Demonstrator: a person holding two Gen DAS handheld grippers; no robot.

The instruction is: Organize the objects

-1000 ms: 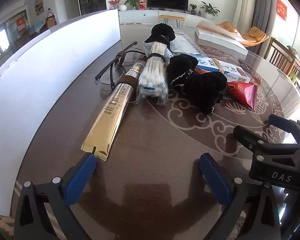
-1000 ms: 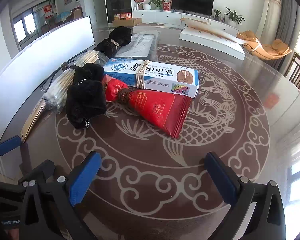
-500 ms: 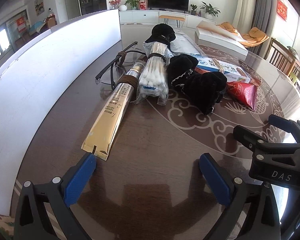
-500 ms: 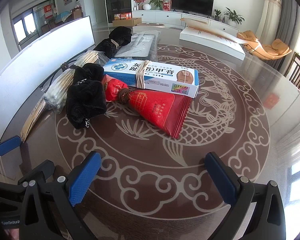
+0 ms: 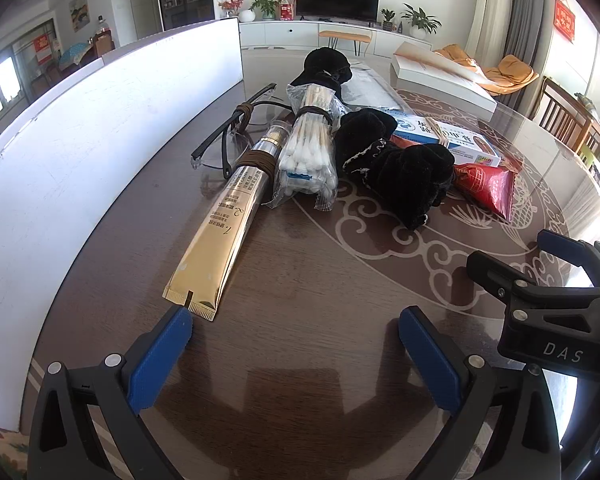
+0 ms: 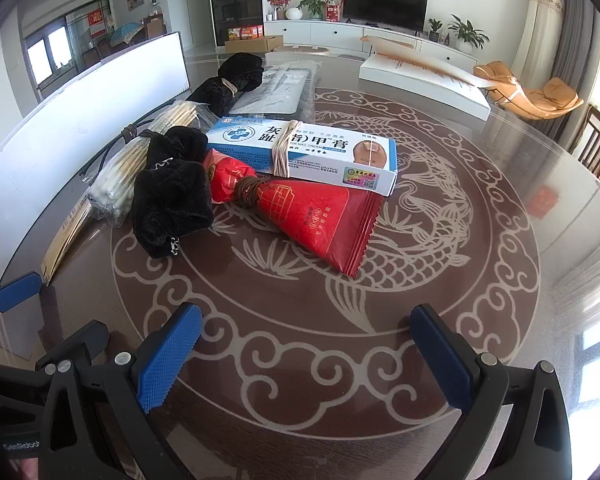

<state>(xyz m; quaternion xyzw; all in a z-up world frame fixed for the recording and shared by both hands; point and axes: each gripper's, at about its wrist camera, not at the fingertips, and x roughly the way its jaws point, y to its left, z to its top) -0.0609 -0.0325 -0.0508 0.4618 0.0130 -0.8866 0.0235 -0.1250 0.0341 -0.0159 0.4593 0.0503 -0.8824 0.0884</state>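
A row of banded items lies across the round table. In the left wrist view: a gold tube, a bag of cotton swabs, glasses, a black cloth bundle. In the right wrist view: a red pouch, a blue-white cream box, the black cloth bundle, a second black bundle. My left gripper is open, just short of the gold tube's end. My right gripper is open and holds nothing, well short of the red pouch.
A white board stands along the table's left edge. A clear packet and a long white box lie at the far side. Chairs stand to the right. The patterned table is bare on its right half.
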